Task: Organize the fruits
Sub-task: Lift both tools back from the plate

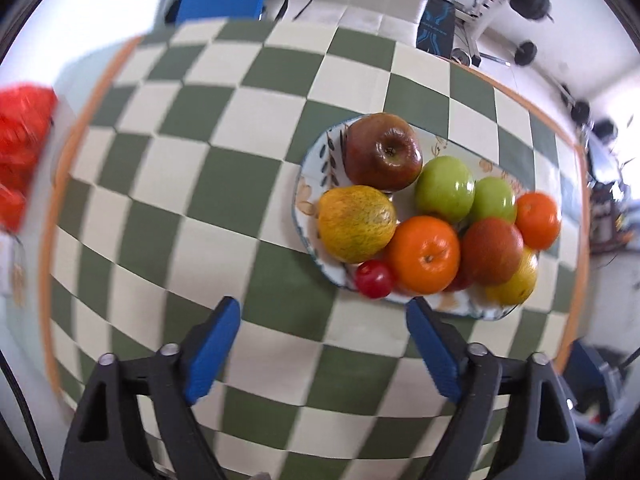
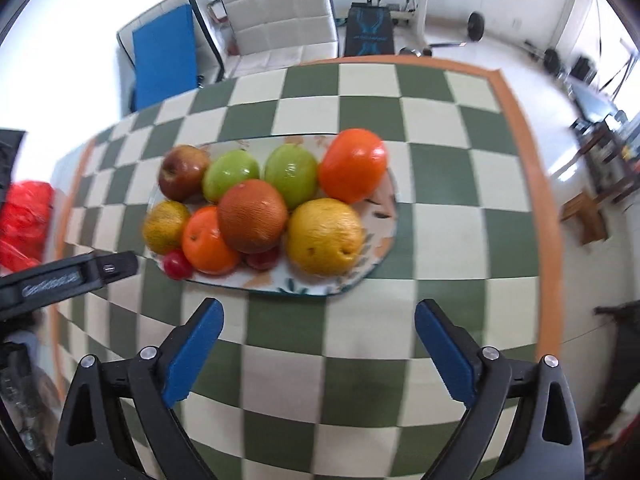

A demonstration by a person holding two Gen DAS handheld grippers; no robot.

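Green and cream checks cover the tablecloth (image 2: 440, 240), which has an orange border along its edges; behind the table stand a white padded chair (image 2: 276, 8), a blue panel (image 2: 164, 56) and weight-training gear against the far wall, and something red (image 2: 24, 220) sits off the left end of the table. An oval patterned plate (image 2: 312, 286) lies on the cloth, its long axis running left to right in the right wrist view and slanting down toward the right in the left wrist view. All the fruit is heaped on it: a dark red apple (image 1: 384, 152) at the left end with its stem hollow facing up, two green apples (image 1: 444, 190) side by side next to it, a bright orange-red fruit (image 2: 354, 164) at the right end, a speckled yellow-green fruit (image 1: 356, 222), an orange (image 1: 424, 254), a brownish-red round fruit (image 2: 252, 216) on top of the pile, a large yellow citrus (image 2: 324, 236), and a small red cherry-like fruit (image 1: 374, 278) at the near rim. Both grippers hang over the cloth on the near side of the plate, apart from it. The left gripper (image 1: 324, 312) has its blue-padded fingers spread wide with nothing between them, and the right gripper (image 2: 318, 312) is likewise spread wide and holds nothing. A black part of the left gripper shows at the left edge of the right wrist view.
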